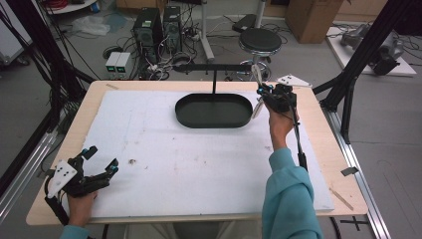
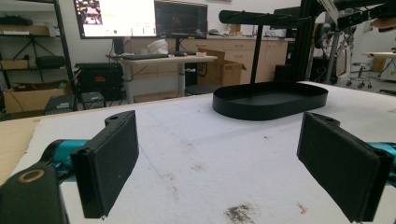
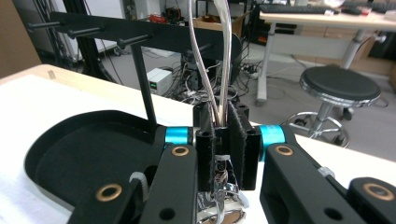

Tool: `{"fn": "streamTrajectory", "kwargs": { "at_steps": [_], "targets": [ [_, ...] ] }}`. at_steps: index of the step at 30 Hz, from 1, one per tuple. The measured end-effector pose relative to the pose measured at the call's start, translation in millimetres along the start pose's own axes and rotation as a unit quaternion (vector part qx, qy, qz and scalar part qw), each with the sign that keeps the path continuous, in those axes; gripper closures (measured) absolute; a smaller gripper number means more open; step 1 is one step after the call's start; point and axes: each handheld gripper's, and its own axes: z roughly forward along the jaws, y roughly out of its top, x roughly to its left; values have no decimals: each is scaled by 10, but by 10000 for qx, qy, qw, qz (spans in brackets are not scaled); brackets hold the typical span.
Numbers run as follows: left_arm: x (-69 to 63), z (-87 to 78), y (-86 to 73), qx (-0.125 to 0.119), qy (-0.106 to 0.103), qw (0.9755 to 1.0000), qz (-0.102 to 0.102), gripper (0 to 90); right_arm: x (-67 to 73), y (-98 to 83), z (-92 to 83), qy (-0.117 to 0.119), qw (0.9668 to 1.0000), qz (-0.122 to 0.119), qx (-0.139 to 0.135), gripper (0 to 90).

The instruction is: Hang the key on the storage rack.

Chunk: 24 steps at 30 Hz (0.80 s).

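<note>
Strap (image 3: pixel 223 56) between right hand-held gripper (image 3: pixel 223 140) jaws

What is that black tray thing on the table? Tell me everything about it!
The black tray is a shallow oval dish with a low rim, matte and dark, maybe metal. A thin post rises from its back edge to a crossbar with pegs. It is empty and sits flat on the white table cover, beside the right gripper.
</note>
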Motion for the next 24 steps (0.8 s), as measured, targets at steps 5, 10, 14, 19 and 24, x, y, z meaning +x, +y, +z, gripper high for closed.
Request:
{"fn": "streamTrajectory", "kwargs": {
  "at_steps": [5, 10, 14, 19, 24],
  "targets": [
    [-2, 1, 0, -7, -3, 10000, -6, 132, 38, -15, 60, 11, 9999, -110, -89, 822],
    [0, 0, 0, 0, 0, 10000, -1, 132, 86, -3, 119, -27, 9998, -188, -53, 822],
    [-2, 1, 0, -6, -3, 10000, -7, 132, 123, -7, 178, -46, 9997, -234, -10, 822],
    [0, 1, 0, -1, -1, 10000, -5, 132, 141, -30, 224, -92, 9997, -232, 40, 822],
    [2, 2, 1, 16, -2, 10000, -11, 132, 130, -48, 261, -151, 9996, -218, 53, 822]
  ]
}}
